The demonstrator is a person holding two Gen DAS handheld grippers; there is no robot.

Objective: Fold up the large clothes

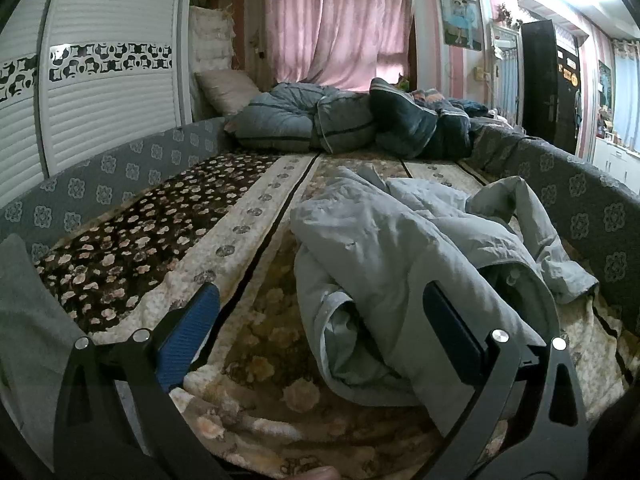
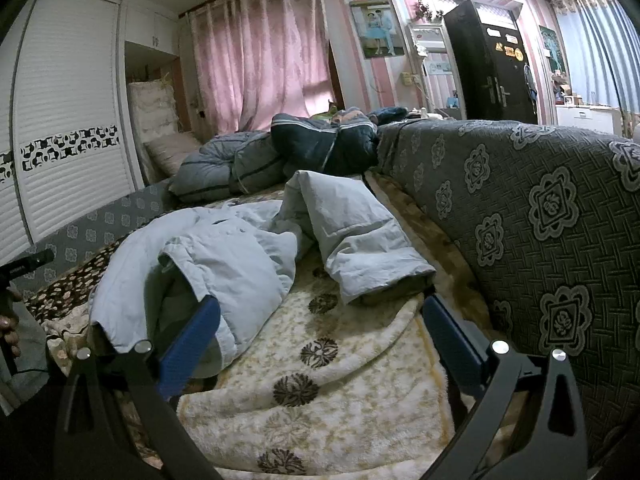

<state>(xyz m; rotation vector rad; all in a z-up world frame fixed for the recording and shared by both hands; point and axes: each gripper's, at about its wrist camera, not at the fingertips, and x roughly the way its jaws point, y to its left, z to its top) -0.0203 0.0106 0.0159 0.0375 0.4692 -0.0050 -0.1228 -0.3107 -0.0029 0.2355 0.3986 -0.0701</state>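
The left claw (image 1: 320,312) gapes wide, its right finger over the jacket (image 1: 400,260); the right claw (image 2: 320,316) gapes too, gripping nothing, beside a sleeve (image 2: 360,232). The pale blue jacket lies crumpled mid-bed (image 1: 248,216), nearer the right edge, its sleeve's long axis running toward the foot

My left wrist camera sits low over the floral blanket (image 1: 256,216), looking forward between my spread fingers along the bed toward the pink curtain (image 1: 336,24), with the crumpled pale jacket (image 1: 400,248) close ahead to the right. My right wrist camera looks the same way from nearer the grey patterned bed rail (image 2: 540,208), sharing the jacket (image 2: 224,248), curtain (image 2: 260,60) and piled quilts (image 2: 280,156).
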